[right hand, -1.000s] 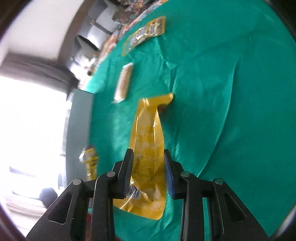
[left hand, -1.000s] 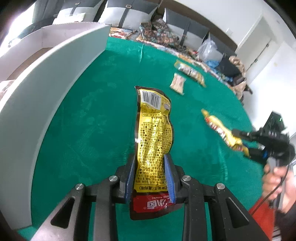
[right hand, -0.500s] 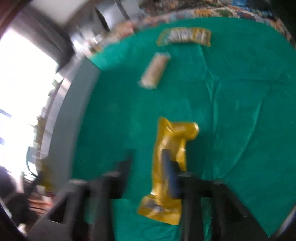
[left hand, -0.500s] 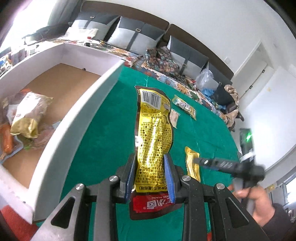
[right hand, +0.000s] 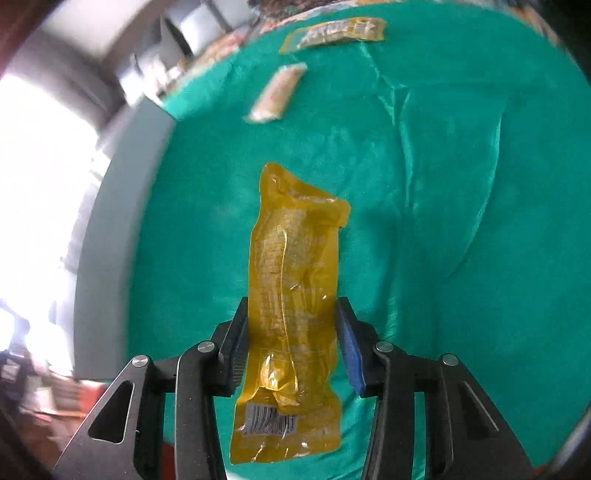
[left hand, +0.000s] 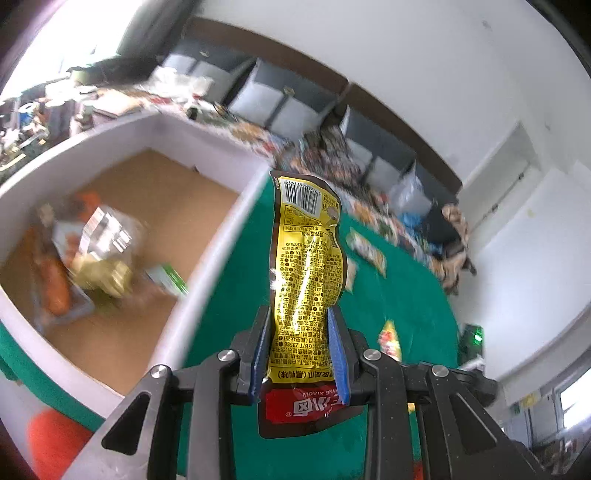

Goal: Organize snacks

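Observation:
My left gripper (left hand: 298,310) is shut on a yellow snack packet (left hand: 306,258) with a barcode at its top and a red bottom end. It holds the packet upright in the air, beside the white box (left hand: 207,266). In the right wrist view a golden-yellow pouch (right hand: 295,240) lies flat on the green cloth (right hand: 443,184), barcode end towards me. My right gripper (right hand: 291,306) straddles the pouch. Its jaws are closing, and the pads stand at the pouch's edges without squeezing it.
The white box has a cardboard floor and holds several snacks (left hand: 96,258) at its left end. More packets lie further along the cloth: a beige bar (right hand: 277,94) and a long yellow packet (right hand: 332,33). The box wall (right hand: 107,221) borders the cloth on the left.
My left gripper rose with the yellow packet and swung towards the box, so its inside came into view. The right gripper loosened on the golden pouch and turned, and the pouch now lies lengthwise between its jaws.

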Tool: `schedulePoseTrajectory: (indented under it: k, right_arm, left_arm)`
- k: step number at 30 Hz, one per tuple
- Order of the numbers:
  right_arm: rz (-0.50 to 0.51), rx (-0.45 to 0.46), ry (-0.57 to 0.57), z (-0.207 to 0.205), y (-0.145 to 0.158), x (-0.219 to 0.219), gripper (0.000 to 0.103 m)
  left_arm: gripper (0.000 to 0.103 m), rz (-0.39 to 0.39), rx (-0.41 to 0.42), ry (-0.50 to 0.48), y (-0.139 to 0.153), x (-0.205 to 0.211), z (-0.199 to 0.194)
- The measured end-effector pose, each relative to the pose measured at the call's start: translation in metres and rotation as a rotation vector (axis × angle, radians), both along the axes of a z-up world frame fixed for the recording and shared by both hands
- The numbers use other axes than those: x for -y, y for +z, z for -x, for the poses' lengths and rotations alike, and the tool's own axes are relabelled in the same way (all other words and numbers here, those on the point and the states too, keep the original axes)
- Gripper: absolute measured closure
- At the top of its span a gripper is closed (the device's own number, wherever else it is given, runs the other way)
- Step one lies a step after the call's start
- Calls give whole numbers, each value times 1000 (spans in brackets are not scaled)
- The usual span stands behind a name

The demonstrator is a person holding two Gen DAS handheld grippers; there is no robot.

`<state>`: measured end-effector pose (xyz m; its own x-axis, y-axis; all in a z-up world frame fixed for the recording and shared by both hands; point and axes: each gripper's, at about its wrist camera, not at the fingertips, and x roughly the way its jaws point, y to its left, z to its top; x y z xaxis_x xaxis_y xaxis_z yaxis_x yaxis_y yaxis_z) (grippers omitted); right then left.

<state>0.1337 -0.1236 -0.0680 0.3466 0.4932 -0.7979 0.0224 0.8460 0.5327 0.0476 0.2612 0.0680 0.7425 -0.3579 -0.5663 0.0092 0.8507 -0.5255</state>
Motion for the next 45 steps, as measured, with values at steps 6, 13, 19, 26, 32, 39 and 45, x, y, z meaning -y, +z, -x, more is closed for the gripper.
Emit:
schedulePoseTrajectory:
  k: [6,13,19,26,32,39,45]
  right_arm:
    - [-287,120,150,-19,86,-77,58]
    - [-293,294,410,-50,159,-267,50]
    - [-103,295,480,-51,142,-322,38]
    - [226,445,311,-27,99,-203,37]
    - [517,332,67,-36,13,-37,37]
    - [668,294,-123,-35,-8,109,37]
    - [669,275,-183,-35,-12,153,34]
  left_arm:
    - [74,-69,11,173,19,-91,-12]
    - [58,-213,-169,347,-19,-163,-31]
    - [24,-195,-238,442,-53,-177,-17]
    - [22,-174,-106,369,-19,-117,-2]
    - [4,-203,23,161,10,-12,-17]
    - [1,-269,-78,-77,-53,125,-68]
    - [1,-373,-198,-146,-122,211,-113]
